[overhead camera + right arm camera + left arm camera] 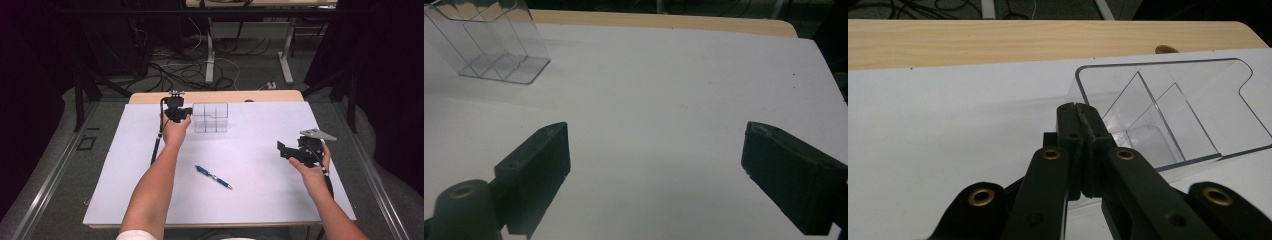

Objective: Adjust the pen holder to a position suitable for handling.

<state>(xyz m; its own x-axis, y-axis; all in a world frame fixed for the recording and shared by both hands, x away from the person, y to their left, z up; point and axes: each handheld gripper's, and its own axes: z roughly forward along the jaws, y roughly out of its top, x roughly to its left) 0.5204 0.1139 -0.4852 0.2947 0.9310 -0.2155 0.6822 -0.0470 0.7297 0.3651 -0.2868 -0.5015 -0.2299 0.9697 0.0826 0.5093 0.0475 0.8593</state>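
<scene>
A clear plastic organizer (210, 118) with inner dividers stands at the back of the white sheet; it also appears as the organizer (1198, 100) and the organizer (489, 40). My left gripper (186, 114) is at its left side, and in the left gripper view this gripper (1079, 106) has its jaws pressed together at the organizer's near left wall. Whether that thin wall is pinched I cannot tell. A blue pen (213, 177) lies in the middle of the sheet. My right gripper (282, 150) hovers at the right, and this gripper (656, 145) is open with nothing between its jaws.
The white sheet (250, 200) covers a wooden table whose bare edge (215, 96) shows at the back. Beyond it are table legs and cables on the floor. Both forearms come in from the bottom.
</scene>
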